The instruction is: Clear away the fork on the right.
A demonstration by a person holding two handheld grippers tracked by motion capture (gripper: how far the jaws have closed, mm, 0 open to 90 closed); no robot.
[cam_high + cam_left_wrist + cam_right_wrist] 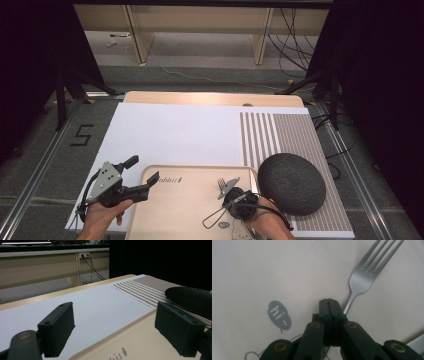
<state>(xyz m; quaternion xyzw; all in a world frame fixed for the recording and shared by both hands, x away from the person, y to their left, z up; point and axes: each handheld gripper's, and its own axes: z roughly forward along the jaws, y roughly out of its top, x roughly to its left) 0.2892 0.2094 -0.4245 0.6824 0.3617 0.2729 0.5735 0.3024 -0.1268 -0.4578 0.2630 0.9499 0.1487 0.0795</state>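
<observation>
A silver fork (362, 275) lies over a beige tray (170, 210), tines pointing away from me; its tines (220, 182) peek out in the high view. My right gripper (329, 302) points down at the tray (249, 272), jaws pressed together. The fork's handle runs in under them, so it looks shut on the fork. In the high view the right gripper (231, 196) is over the tray's right half. My left gripper (142, 170) hovers at the tray's left rim, open and holding nothing, with its jaws wide apart (118, 327).
A dark round bowl (291, 183) sits upside down on a striped mat (280, 135) right of the tray; its rim (190, 298) is seen from the left gripper. A white board (175, 132) covers the table. A grey "hi~" bubble (279, 316) is printed on the tray.
</observation>
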